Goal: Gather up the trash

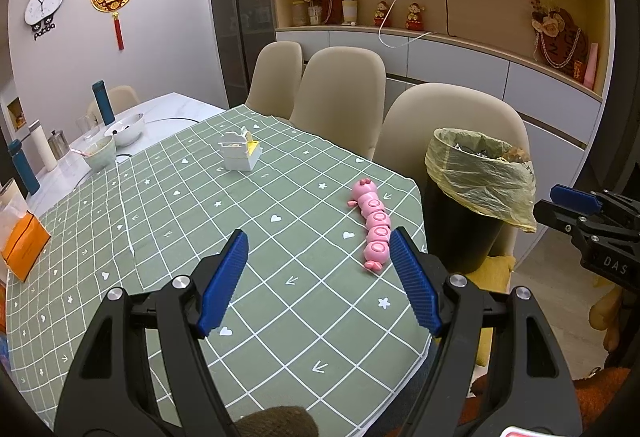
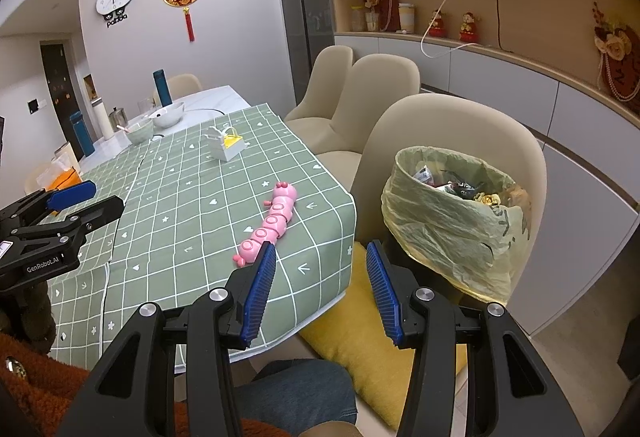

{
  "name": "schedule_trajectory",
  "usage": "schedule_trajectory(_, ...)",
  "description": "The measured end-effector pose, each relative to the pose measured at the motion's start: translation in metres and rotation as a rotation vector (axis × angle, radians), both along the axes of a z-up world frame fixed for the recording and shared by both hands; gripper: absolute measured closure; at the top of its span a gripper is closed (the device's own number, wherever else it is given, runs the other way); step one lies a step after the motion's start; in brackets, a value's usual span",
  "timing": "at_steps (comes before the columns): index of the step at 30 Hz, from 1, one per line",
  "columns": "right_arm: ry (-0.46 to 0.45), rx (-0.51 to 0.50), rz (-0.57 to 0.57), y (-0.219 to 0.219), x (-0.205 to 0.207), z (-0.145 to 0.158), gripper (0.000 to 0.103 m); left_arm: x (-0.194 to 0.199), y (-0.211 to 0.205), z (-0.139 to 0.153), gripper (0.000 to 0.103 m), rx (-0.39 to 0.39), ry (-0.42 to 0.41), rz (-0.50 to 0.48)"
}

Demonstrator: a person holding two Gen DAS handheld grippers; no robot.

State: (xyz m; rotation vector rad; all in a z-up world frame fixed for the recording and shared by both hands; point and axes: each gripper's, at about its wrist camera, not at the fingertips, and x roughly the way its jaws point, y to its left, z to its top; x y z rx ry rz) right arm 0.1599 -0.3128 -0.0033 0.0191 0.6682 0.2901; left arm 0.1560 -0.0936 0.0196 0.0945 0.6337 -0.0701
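Note:
A black trash bin [image 1: 460, 233] lined with a yellowish bag [image 2: 444, 221] stands on a chair's yellow cushion beside the table; wrappers and scraps [image 2: 464, 187] fill its top. My left gripper [image 1: 320, 241] hangs open over the green checked tablecloth [image 1: 200, 229], nothing between its blue pads. A pink caterpillar toy [image 1: 375, 225] lies just beyond its right finger. My right gripper [image 2: 320, 251] is open and empty above the table's corner, left of the bin. Each gripper shows in the other's view: the right gripper [image 1: 560, 203] and the left gripper [image 2: 86, 197].
A small white box with a yellow part [image 1: 240, 153] stands mid-table. Bowls [image 1: 126, 129], flasks and cups crowd the far left end; an orange packet [image 1: 24, 249] lies at the left edge. Beige chairs [image 1: 340, 97] line the far side. A person's jeans-clad knee [image 2: 296, 385] is below.

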Motion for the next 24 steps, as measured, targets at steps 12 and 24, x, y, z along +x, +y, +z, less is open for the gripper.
schedule_trajectory(12, 0.001, -0.016, 0.006, 0.007, 0.002, 0.001, 0.058, -0.001, 0.005, -0.002, 0.034, -0.006, -0.005, 0.01)
schedule_trajectory(24, -0.011, -0.142, 0.323, 0.099, 0.073, -0.009, 0.054, 0.046, 0.151, -0.039, 0.034, -0.053, 0.154, 0.469)
